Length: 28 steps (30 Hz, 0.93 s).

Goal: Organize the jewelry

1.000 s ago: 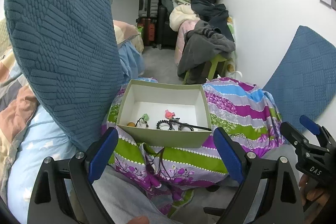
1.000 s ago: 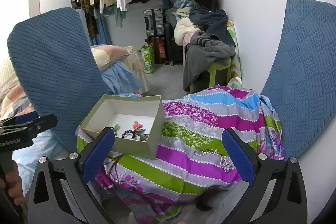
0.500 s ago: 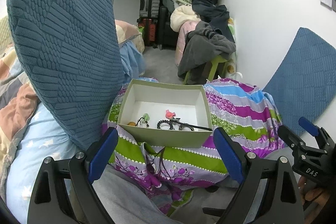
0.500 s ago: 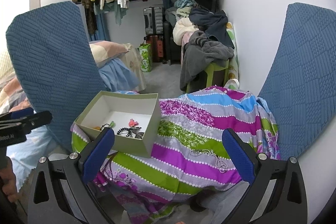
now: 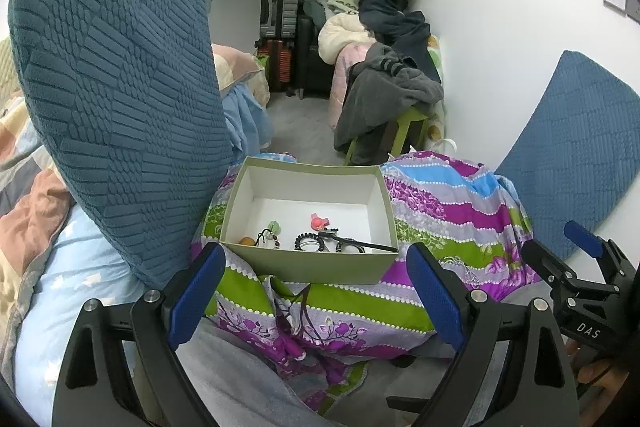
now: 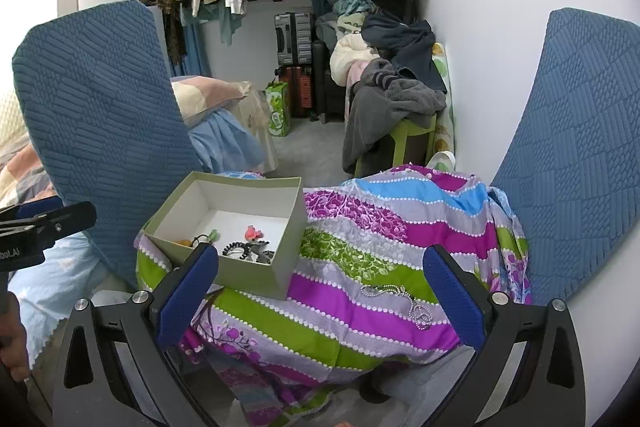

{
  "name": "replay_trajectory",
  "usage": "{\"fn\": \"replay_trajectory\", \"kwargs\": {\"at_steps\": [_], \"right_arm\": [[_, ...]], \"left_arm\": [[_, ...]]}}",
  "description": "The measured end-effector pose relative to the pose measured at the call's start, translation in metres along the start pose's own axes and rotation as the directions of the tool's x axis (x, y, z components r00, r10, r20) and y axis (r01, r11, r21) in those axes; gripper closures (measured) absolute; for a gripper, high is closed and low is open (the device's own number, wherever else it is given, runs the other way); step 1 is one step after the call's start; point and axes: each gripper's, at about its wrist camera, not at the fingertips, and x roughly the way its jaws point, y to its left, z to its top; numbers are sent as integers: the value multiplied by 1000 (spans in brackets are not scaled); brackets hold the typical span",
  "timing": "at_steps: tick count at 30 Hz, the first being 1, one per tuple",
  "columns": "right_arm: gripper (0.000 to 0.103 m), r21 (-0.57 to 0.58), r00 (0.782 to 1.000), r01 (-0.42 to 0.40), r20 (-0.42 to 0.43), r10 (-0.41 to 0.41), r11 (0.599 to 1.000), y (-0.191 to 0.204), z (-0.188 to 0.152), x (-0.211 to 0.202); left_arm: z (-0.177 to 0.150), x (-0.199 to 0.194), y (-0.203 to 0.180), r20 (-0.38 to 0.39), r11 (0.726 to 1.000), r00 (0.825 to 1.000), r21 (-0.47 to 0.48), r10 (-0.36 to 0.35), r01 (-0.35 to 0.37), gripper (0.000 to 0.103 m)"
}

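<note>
Little has shifted since the earlier frame: both views are tilted slightly lower. From the left wrist, the left gripper [image 5: 312,283] is seen spread wide and empty before the open grey-green cardboard box [image 5: 310,261], which holds small trinkets. From the right wrist, the right gripper [image 6: 320,287] is likewise released; a silver bead chain [image 6: 400,297] lies on the striped floral cloth [image 6: 360,243], right of the box, and is best pinched at its bunched end.

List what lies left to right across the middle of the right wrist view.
Blue cushion → green box with jewelry inside → striped cloth → silver necklace on that cloth → second blue cushion.
</note>
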Motion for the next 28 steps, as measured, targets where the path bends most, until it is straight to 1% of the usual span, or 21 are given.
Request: {"fn": "replay_trajectory", "kwargs": {"at_steps": [3, 15, 19, 21, 23, 28], "right_arm": [[0, -3, 1000, 2, 0, -2, 1000, -1, 0, 1], [0, -5, 1000, 8, -13, -8, 1000, -2, -4, 3], [0, -4, 1000, 6, -14, -6, 1000, -2, -5, 2], [0, -4, 1000, 8, -13, -8, 1000, -2, -5, 2], [0, -1, 1000, 7, -12, -7, 1000, -3, -5, 2], [0, -4, 1000, 9, -15, -10, 1000, -3, -6, 2]], "left_arm": [[0, 1, 0, -4, 1000, 1000, -10, -4, 4, 11], [-6, 8, -2, -29, 1000, 1000, -3, 2, -2, 11], [-6, 7, -1, -24, 1000, 1000, -4, 3, -3, 11], [-6, 6, -1, -22, 1000, 1000, 2, -9, 9, 11], [-7, 7, -2, -22, 1000, 1000, 8, 1, -1, 11], [-6, 6, -1, -18, 1000, 1000, 6, -5, 5, 11]]}}
